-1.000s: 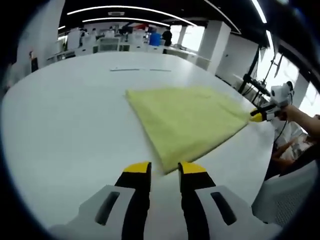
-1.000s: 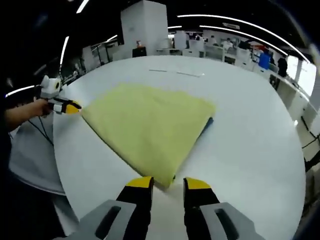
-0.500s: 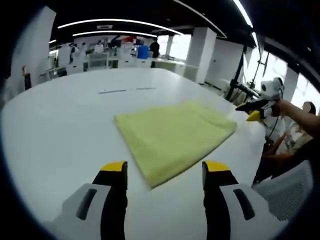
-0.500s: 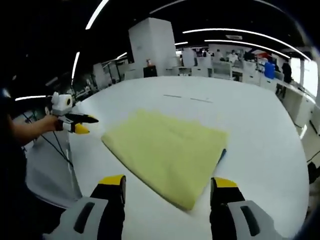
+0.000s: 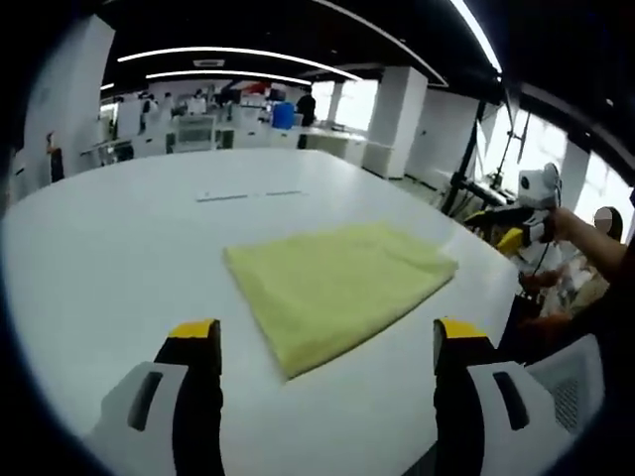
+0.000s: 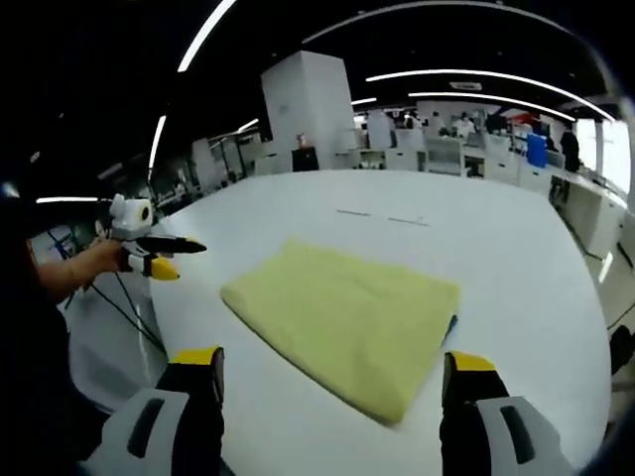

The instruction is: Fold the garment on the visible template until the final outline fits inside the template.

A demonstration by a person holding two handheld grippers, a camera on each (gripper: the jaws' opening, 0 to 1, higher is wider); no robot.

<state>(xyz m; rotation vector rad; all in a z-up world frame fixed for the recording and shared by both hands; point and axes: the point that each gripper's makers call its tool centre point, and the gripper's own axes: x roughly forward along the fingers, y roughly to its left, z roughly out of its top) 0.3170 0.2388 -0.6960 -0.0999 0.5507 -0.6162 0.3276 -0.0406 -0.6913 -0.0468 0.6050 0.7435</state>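
A yellow garment [image 5: 332, 293] lies folded flat in a rough rectangle on the white round table [image 5: 119, 248]. My left gripper [image 5: 325, 335] hovers open and wide over the table, just short of the garment's near corner. In the right gripper view the same garment [image 6: 342, 322] shows a sliver of blue [image 6: 451, 325] under its right edge. My right gripper [image 6: 332, 359] is open with nothing between its fingers. Each gripper shows in the other's view, held off the table's rim: the right gripper [image 5: 508, 230] and the left gripper [image 6: 164, 256], both with jaws apart.
Thin dark line marks [image 5: 248, 195] lie on the table beyond the garment. A person's arm [image 6: 69, 268] holds the left gripper. A mesh chair back [image 5: 566, 397] stands by the table edge. Stands [image 5: 476, 178] and office desks [image 6: 446, 149] fill the background.
Both grippers went from shut at the garment's near corners to wide open and drew back and up. The garment now lies flat and released.
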